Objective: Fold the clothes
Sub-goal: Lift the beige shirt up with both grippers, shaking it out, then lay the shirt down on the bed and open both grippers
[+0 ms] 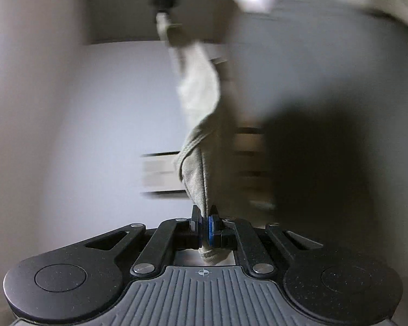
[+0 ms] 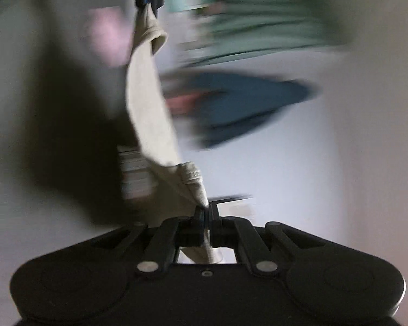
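Left hand-held gripper (image 1: 204, 224) pinching beige garment (image 1: 199, 125) – blue cloth (image 2: 247, 103) (right view only)

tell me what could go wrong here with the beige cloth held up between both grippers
1. The left gripper and right gripper each pinch only a small bunched corner of the beige garment, so a corner may slip out.
2. Heavy motion blur suggests fast movement; the cloth could swing into the blue clothing on the surface.
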`<state>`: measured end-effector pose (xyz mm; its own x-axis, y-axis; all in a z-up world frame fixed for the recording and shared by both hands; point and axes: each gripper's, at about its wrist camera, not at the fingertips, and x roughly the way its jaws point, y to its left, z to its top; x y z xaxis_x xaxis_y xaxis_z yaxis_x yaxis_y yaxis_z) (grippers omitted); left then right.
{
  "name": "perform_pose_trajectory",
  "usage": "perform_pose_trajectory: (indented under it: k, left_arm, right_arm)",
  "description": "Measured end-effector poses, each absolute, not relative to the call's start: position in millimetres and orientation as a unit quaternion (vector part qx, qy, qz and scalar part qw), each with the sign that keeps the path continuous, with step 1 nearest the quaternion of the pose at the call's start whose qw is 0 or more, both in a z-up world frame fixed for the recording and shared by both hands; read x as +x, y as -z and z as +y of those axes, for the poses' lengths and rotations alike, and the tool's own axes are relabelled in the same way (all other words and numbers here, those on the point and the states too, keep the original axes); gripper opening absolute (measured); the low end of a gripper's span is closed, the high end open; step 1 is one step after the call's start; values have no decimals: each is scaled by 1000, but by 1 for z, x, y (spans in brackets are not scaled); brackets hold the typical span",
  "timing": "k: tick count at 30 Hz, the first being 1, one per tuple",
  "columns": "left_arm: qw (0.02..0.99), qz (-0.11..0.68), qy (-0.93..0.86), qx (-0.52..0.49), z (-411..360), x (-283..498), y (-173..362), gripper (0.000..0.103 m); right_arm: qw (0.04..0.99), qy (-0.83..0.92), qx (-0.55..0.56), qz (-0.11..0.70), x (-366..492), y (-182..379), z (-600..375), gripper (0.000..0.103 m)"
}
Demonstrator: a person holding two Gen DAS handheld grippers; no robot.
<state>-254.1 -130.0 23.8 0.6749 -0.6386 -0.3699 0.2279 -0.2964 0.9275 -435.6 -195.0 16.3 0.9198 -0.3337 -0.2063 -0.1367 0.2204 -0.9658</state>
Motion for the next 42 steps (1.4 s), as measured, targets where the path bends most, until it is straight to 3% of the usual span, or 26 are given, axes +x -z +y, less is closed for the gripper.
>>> perform_pose_trajectory:
  k: [4, 7, 10, 12, 16, 21, 23, 27, 30, 31, 36, 38, 42]
  left_arm:
    - [507, -52, 465, 724, -129, -262, 54, 5]
    - [532, 12, 496, 687, -143, -247, 48, 4]
    - [494, 84, 551, 667, -136, -214, 37, 5]
    - [468, 89, 569, 670, -132, -206, 39, 5]
    - [445, 139, 576, 672, -114, -242, 42, 5]
    - [434, 190, 595, 649, -92, -242, 23, 5]
    - [444, 204, 603, 630, -90, -238, 13, 12]
    - [473, 211, 613, 597, -80, -237, -2, 36]
    - [500, 211, 612, 575, -72, -233, -8, 49]
    - [503, 215, 612, 571, -70, -232, -6, 49]
    - [517, 247, 613, 544, -71, -220, -2, 49]
    - [520, 256, 615, 534, -73, -216, 0, 49]
    - [524, 274, 617, 519, -73, -208, 6, 49]
  right_arm:
    - [747, -63, -597, 288, -451, 53, -192, 3]
    - [748, -128, -553, 345, -443, 60, -191, 3]
    - [751, -162, -515, 381, -429, 42, -207, 4]
    - [753, -183, -483, 407, -422, 23, -204, 4]
    - [757, -227, -436, 431, -391, 1, -212, 11]
    - [796, -288, -331, 416, -401, -27, -221, 32]
    - [831, -302, -260, 388, -390, -37, -215, 35]
    - [855, -300, -64, 419, -342, -26, -198, 35]
    - [841, -282, 65, 456, -306, -1, -194, 30]
    - [836, -276, 102, 463, -296, 6, -195, 26]
    - [804, -258, 235, 483, -256, 38, -197, 25]
    - [795, -247, 251, 494, -249, 47, -196, 4]
    - [784, -209, 283, 512, -242, 68, -202, 4]
